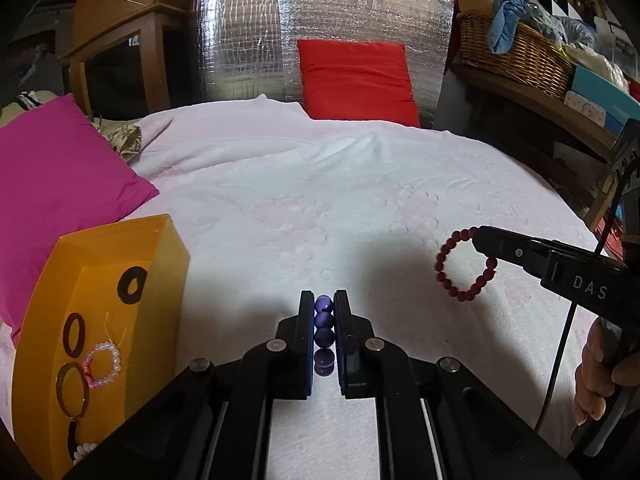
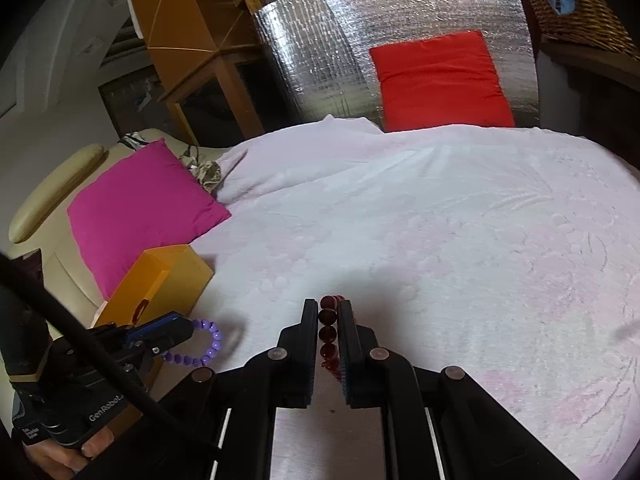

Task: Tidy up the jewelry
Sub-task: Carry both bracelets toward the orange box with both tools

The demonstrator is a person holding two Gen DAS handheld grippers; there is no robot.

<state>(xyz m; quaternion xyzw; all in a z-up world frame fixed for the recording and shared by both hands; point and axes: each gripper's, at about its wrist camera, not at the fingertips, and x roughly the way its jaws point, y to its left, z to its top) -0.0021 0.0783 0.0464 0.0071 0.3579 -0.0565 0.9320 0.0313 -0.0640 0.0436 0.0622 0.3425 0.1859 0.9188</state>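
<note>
My left gripper (image 1: 324, 304) is shut on a purple bead bracelet (image 1: 323, 332), held above the white bedspread; the bracelet also shows in the right wrist view (image 2: 208, 342) beside the left gripper (image 2: 188, 334). My right gripper (image 2: 329, 306) is shut on a dark red bead bracelet (image 2: 328, 334); in the left wrist view that bracelet (image 1: 464, 266) hangs from the right gripper (image 1: 482, 240) at the right. An orange box (image 1: 100, 320) at the left holds a pink-white bead bracelet (image 1: 102, 364), a gold bangle (image 1: 72, 390) and dark rings.
The white bedspread (image 1: 320, 200) covers the bed. A magenta pillow (image 1: 60, 184) lies left, behind the orange box (image 2: 160, 280). A red cushion (image 1: 356, 80) leans on silver foil at the back. A wicker basket (image 1: 516, 52) stands on a shelf at the right.
</note>
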